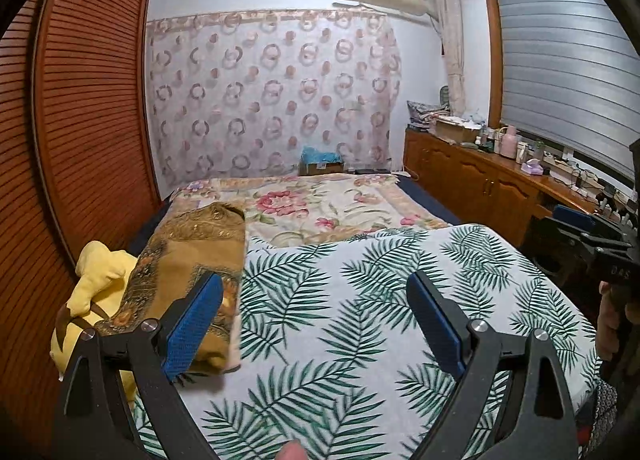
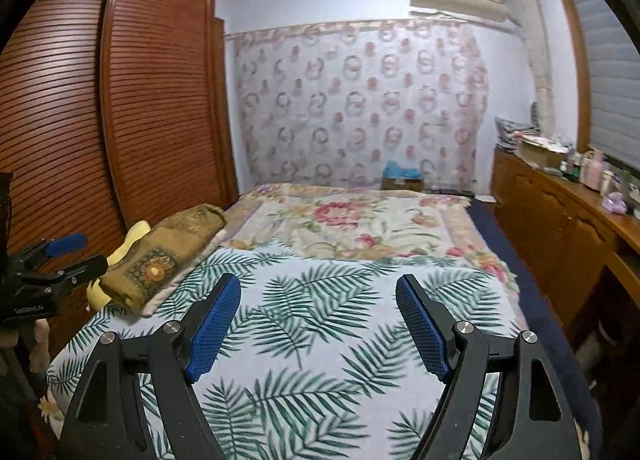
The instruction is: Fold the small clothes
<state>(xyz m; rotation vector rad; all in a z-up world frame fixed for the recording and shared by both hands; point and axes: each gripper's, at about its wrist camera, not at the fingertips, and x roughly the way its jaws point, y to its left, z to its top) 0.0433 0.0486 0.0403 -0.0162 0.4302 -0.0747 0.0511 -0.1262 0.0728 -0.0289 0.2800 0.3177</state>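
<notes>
Your left gripper (image 1: 314, 302) is held above the bed with its blue pads (image 1: 194, 326) spread wide, and nothing is between them. Your right gripper (image 2: 318, 306) is also spread wide and holds nothing; it hangs over the palm-leaf sheet (image 2: 320, 324) that covers the near part of the bed. No small clothes can be seen on this sheet in either view. At the left edge of the bed lies a folded brown patterned cloth (image 1: 192, 256), and just beside it, toward the wardrobe (image 1: 88, 100), a yellow plush toy (image 1: 100, 280) is touching it. Behind the leaf sheet you see a floral blanket (image 2: 352, 224). A wooden cabinet (image 1: 472, 176) stands along the right wall under the window.
</notes>
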